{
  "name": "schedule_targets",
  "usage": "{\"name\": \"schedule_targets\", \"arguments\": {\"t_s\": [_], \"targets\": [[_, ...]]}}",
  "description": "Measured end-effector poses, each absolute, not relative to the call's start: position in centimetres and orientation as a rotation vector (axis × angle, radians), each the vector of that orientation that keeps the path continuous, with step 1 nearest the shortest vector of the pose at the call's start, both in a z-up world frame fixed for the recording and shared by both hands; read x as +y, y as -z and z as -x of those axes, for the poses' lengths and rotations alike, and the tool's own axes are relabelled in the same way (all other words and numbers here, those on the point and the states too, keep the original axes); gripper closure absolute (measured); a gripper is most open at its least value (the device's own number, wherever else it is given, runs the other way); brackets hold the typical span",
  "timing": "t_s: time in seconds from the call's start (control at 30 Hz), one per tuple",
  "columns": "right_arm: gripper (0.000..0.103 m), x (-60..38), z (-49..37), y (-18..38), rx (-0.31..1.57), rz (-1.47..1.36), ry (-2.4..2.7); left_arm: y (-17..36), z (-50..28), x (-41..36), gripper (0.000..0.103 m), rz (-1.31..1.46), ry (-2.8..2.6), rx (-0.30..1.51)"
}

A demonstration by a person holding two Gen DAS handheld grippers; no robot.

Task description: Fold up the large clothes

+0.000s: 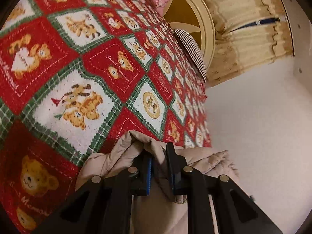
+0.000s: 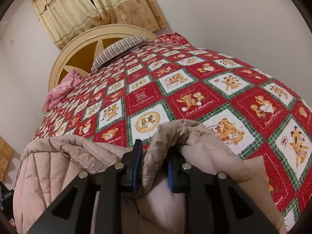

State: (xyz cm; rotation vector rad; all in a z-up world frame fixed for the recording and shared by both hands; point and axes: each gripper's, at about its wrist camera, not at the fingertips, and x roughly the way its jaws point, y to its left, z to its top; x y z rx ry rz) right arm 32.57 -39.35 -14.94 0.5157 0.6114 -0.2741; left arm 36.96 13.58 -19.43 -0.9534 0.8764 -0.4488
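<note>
Left hand-held gripper (image 1: pixel 159 156) and right hand-held gripper (image 2: pixel 154 154) each pinching puffy beige quilted coat (image 2: pixel 58 156), bunched

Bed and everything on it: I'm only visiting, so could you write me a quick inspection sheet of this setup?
Surface: bed covered by a red teddy-bear quilt, lying flat.
Job's things: beige padded jacket, bunched at the near edge.
Clutter: striped pillow and pink bedding by the headboard.
Grippers: left gripper and right gripper each have jacket fabric between the jaws; whether they pinch it is unclear.
Cables: nothing seen.
Surroundings: cream curtains, pale wall.
</note>
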Motion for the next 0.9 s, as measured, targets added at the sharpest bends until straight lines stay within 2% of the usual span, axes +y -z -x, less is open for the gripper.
{"name": "schedule_targets", "arguments": {"t_s": [0.07,0.17,0.2,0.23,0.27,0.3,0.33,0.4,0.47,0.53,0.6,0.63,0.67,0.73,0.9], "targets": [[0.078,-39.4,-32.7,15.2,0.615,-0.529,0.269,18.2,-36.9,14.8,0.085,1.009,0.464,0.937],[0.076,-39.7,-32.8,15.3,0.622,-0.55,0.257,14.0,-35.4,16.1,0.081,0.952,0.473,0.895],[0.076,-39.8,-33.0,15.3,0.629,-0.558,0.25,12.6,-34.7,16.0,0.074,0.89,0.453,0.878],[0.074,-39.8,-33.1,15.2,0.638,-0.565,0.246,10.2,-33.6,15.8,0.058,0.772,0.392,0.848],[0.074,-39.9,-33.3,15.1,0.654,-0.57,0.246,8.7,-32.9,15.5,0.048,0.706,0.355,0.821],[0.073,-39.9,-33.5,14.9,0.669,-0.573,0.242,7.0,-32.1,15.3,0.03,0.65,0.329,0.773],[0.069,-40.0,-33.7,14.3,0.698,-0.588,0.239,5.4,-31.1,15.3,0.024,0.628,0.325,0.718],[0.058,-40.3,-32.5,12.4,0.655,-0.638,0.233,3.5,-29.9,14.9,0.024,0.615,0.324,0.656],[0.022,-40.3,-29.9,9.9,0.519,-0.685,0.235,2.1,-29.2,13.0,0.024,0.547,0.334,0.641],[0.013,-39.0,-26.4,6.5,0.387,-0.637,0.245,1.9,-29.4,9.8,0.024,0.439,0.346,0.663],[0.024,-36.8,-25.1,4.5,0.404,-0.526,0.201,2.8,-29.6,5.6,0.024,0.339,0.383,0.669],[0.046,-35.1,-24.7,3.8,0.439,-0.447,0.144,3.4,-29.4,3.8,0.024,0.305,0.412,0.665],[0.061,-33.2,-24.4,3.5,0.472,-0.376,0.087,4.2,-29.6,1.8,0.024,0.272,0.439,0.666],[0.069,-29.5,-24.0,4.0,0.536,-0.263,0.036,5.7,-29.8,-1.5,0.024,0.232,0.465,0.679],[0.07,-24.7,-25.8,8.1,0.629,-0.222,0.009,9.8,-31.9,-6.6,0.024,0.16,0.389,0.731]]}}
